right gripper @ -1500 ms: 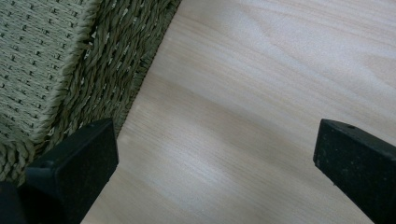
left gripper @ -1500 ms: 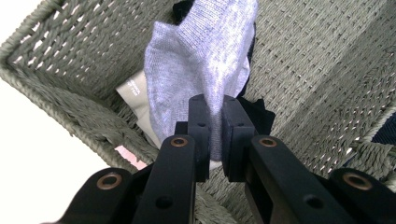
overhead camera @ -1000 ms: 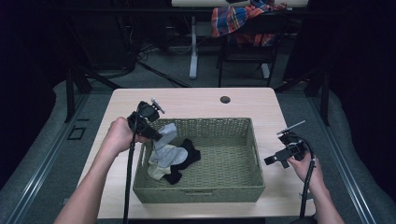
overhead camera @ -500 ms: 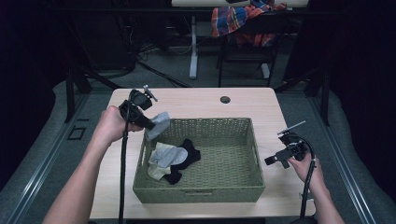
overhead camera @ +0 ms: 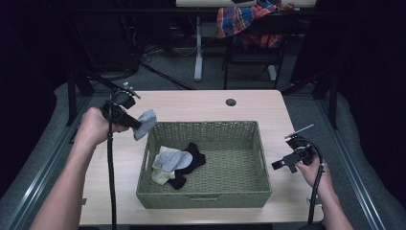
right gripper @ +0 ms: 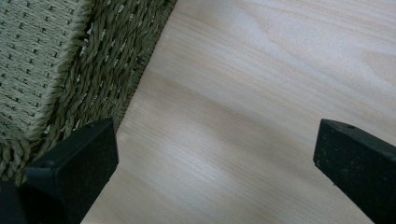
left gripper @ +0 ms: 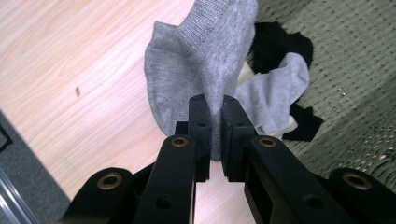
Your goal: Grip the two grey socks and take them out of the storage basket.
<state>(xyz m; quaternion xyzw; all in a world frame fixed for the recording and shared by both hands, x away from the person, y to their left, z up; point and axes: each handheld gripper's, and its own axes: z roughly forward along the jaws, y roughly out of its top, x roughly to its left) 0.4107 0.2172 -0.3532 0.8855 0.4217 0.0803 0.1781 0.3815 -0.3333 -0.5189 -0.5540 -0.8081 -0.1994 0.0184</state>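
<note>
left gripper (overhead camera: 135, 125): jaws clamped on a grey sock (overhead camera: 145, 123), pinched through a fold mid-body; seen close in the left gripper view (left gripper: 212, 122), sock (left gripper: 201, 60).
right gripper (overhead camera: 283, 165): jaws wide apart, nothing between them; held over bare table (overhead camera: 201, 106) just right of the basket (overhead camera: 261, 158); same in the right gripper view (right gripper: 219, 154), basket wall (right gripper: 116, 56) at its left.
sock location: in the air, above the table just outside the basket's left rim, near the far-left corner; clear of the pile.
pile (overhead camera: 177, 163): second grey sock, a cream piece and a black one, left half of the basket floor.
sock axis: long axis judged steeply tilted, running from the upper end beyond the jaws down to the rounded lower end hanging toward the table; which end is toe cannot be told.
sock facing: broad side turned toward the left gripper's camera; a fold is taken between the pads.
risk 1: grip is on a thin fold only; slip judged possible on a fast swing, sock dropped back onto the rim or pile.
risk 2: the hanging end could be dragged over the rim and snagged on the weave if carried low.
risk 3: sock likely laid bunched or folded if released from this pinch without flattening.
risk 4: cable (overhead camera: 111, 167) trailing from the left gripper could be caught on the table edge.
</note>
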